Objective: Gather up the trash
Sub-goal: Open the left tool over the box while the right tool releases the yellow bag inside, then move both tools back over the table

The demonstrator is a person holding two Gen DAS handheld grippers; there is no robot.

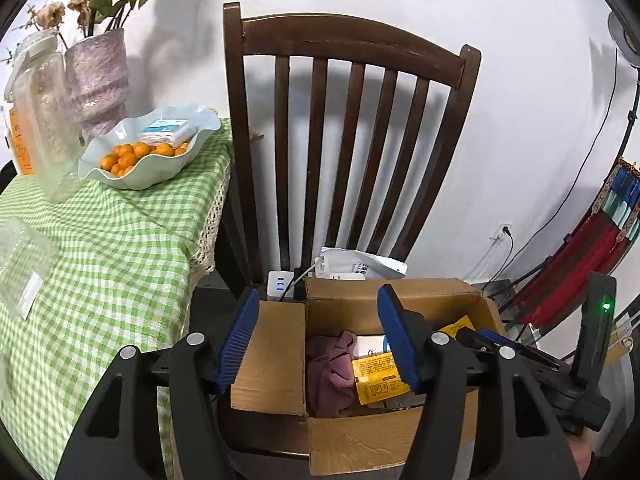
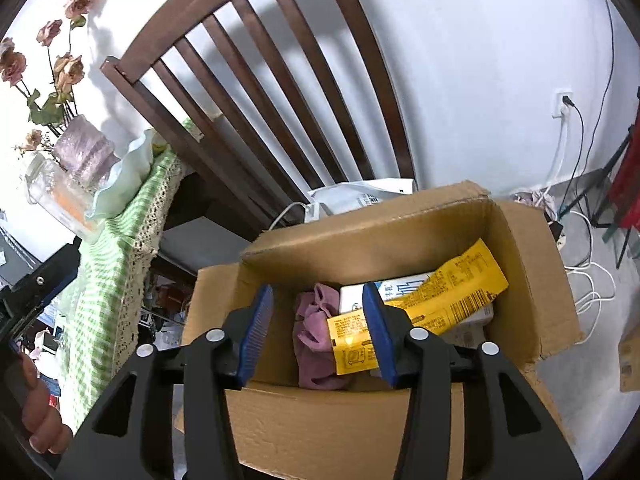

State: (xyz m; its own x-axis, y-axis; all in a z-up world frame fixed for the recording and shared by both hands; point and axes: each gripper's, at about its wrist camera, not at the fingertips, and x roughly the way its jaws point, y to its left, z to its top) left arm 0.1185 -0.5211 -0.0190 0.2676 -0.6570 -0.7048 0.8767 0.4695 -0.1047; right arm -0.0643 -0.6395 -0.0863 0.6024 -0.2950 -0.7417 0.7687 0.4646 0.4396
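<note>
A dark wooden chair [image 1: 348, 152] stood behind the open cardboard box [image 2: 520, 264], which held a yellow packet [image 2: 452, 300], a white carton [image 2: 360, 294] and a crumpled pink cloth [image 2: 316, 336]; above it, the left gripper [image 1: 320, 340] and right gripper [image 2: 318, 332] hung released, gripping nothing
</note>
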